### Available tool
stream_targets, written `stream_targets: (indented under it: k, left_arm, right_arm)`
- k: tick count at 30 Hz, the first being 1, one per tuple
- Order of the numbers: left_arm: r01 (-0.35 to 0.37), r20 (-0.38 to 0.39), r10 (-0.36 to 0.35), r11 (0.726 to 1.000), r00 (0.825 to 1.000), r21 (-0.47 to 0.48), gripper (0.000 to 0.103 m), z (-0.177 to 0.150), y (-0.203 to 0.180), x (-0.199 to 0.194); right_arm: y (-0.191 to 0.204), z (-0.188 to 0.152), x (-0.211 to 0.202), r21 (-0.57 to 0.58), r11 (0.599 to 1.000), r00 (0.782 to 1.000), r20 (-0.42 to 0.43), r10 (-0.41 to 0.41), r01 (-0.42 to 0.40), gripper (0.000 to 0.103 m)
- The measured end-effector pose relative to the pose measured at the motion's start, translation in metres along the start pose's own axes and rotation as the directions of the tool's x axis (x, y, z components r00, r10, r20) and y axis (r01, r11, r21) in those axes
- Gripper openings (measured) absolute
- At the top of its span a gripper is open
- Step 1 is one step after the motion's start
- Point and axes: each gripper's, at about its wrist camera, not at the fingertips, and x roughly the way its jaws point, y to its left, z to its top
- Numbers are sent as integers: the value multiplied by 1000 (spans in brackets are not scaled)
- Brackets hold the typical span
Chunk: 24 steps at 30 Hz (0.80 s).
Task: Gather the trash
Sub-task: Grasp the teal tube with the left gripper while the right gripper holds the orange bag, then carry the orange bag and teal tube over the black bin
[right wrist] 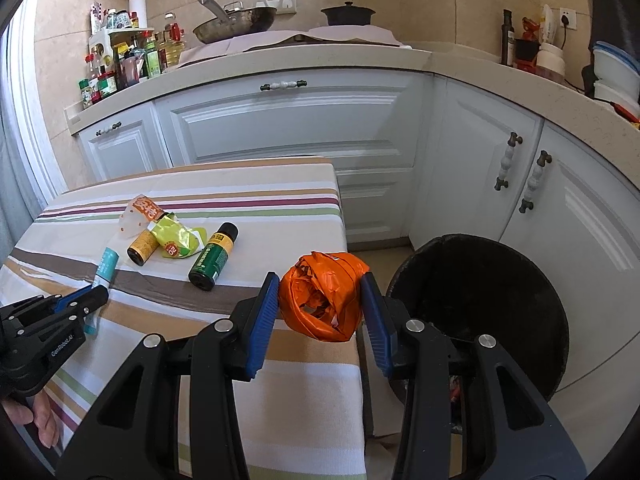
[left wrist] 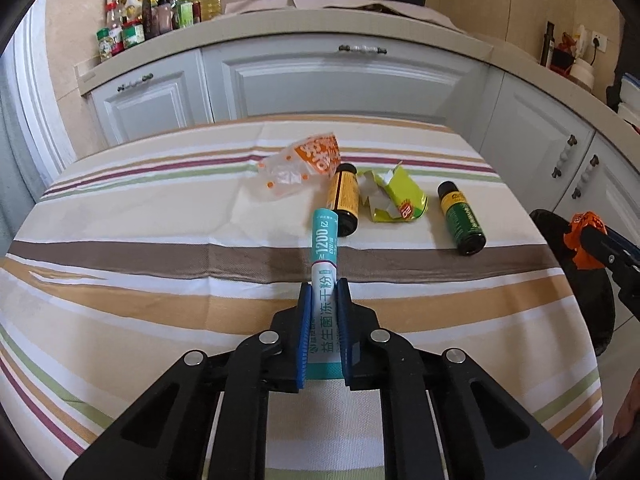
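My left gripper is shut on a teal and white sachet stick and holds it over the striped table. My right gripper is shut on a crumpled orange wrapper at the table's right edge, just left of a black trash bin. On the table lie an orange and clear bag, a yellow-label brown bottle, a crushed yellow-green carton and a green-label bottle. The left gripper also shows in the right wrist view.
White kitchen cabinets stand behind the table and bin. The counter holds spice jars and bottles, a pan and a black pot. The bin's edge shows in the left wrist view.
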Motion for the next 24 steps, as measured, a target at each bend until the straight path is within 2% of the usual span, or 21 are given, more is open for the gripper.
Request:
stream_targets:
  k: [12,24]
  left_arm:
    - [30,102,-32,999,994,20,13,10,-13,-38]
    - [125,134,-142,984,981,124,13,14,-70,-56]
  right_arm:
    - [-12,0,-26,21,999,999,38,-27,26,40]
    - [-51,-8,-55,83,992,993,63,-105,100,40]
